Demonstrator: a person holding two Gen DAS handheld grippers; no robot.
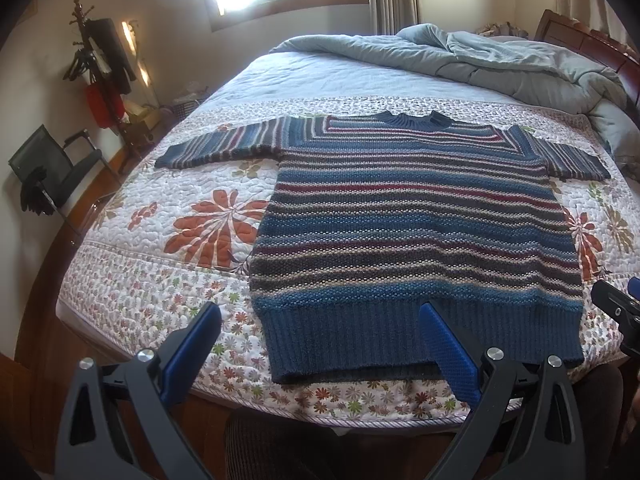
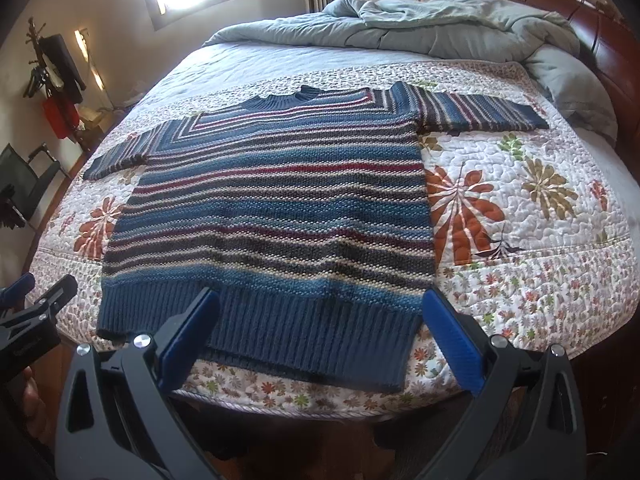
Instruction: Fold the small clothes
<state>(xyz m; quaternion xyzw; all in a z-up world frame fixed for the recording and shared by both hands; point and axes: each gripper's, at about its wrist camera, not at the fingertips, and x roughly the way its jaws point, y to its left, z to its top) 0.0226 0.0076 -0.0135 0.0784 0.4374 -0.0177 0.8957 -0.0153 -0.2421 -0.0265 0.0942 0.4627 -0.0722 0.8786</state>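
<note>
Left gripper (image 1: 320,316): jaws spread wide, nothing between the blue pads, poised off the near edge of the bed above the ribbed hem. Right gripper (image 2: 320,304): likewise wide open and empty, over the hem toward its right corner. Neither touches cloth.

The striped sweater (image 1: 420,216) lies flat, front up, on the floral quilt (image 1: 208,224), hem at the near edge of the bed, collar away, both sleeves stretched out sideways. No fold is made yet.

Risks, as judged:
- The knit is thick and loose. A shallow pinch is likely to take only the top layer, so front and back separate and the fold goes crooked.
- The hem sits close to the mattress edge. A drag toward the person could pull the garment off.
- A deep bite may catch the quilt with the knit and lift both.
- A crumpled grey duvet (image 2: 460,28) lies beyond the collar, leaving limited flat room for a far-side fold.
</note>
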